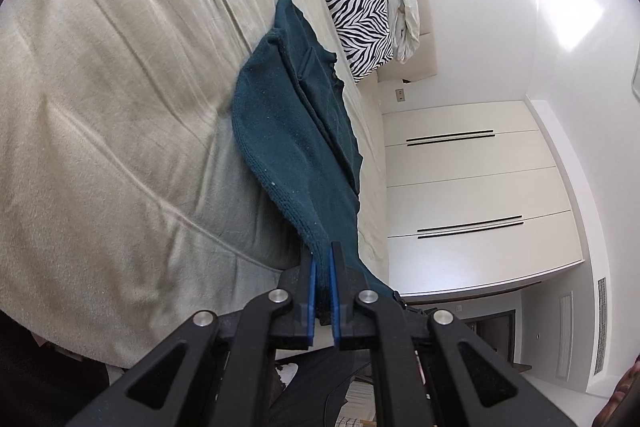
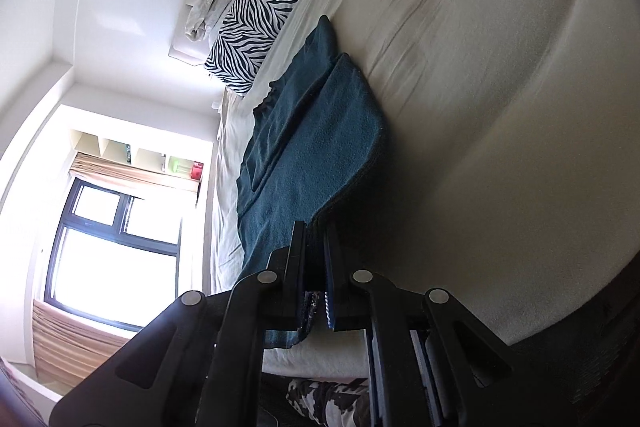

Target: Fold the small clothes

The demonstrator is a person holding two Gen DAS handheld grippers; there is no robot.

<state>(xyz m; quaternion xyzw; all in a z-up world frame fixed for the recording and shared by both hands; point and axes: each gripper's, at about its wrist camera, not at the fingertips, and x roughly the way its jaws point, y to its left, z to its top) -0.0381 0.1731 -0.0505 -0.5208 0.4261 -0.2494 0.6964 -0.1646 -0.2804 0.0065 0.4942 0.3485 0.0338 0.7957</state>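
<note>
A dark teal knitted garment (image 1: 288, 123) lies stretched along the cream bed sheet (image 1: 120, 87), its near end lifted off the bed. My left gripper (image 1: 323, 251) is shut on one near corner of it, the cloth pinched between the blue pads. In the right wrist view the same teal garment (image 2: 312, 147) runs away from me, folded lengthwise with a thick ribbed edge. My right gripper (image 2: 316, 231) is shut on that near ribbed edge. The far end of the garment rests on the bed sheet (image 2: 500, 87).
A zebra-print pillow (image 1: 356, 11) and a crumpled white cloth (image 1: 404, 3) lie at the head of the bed. White wardrobe doors (image 1: 472, 187) stand beside the bed. A bright window (image 2: 112, 239) with curtains lies on the other side. A patterned cloth (image 2: 332, 399) lies below the bed edge.
</note>
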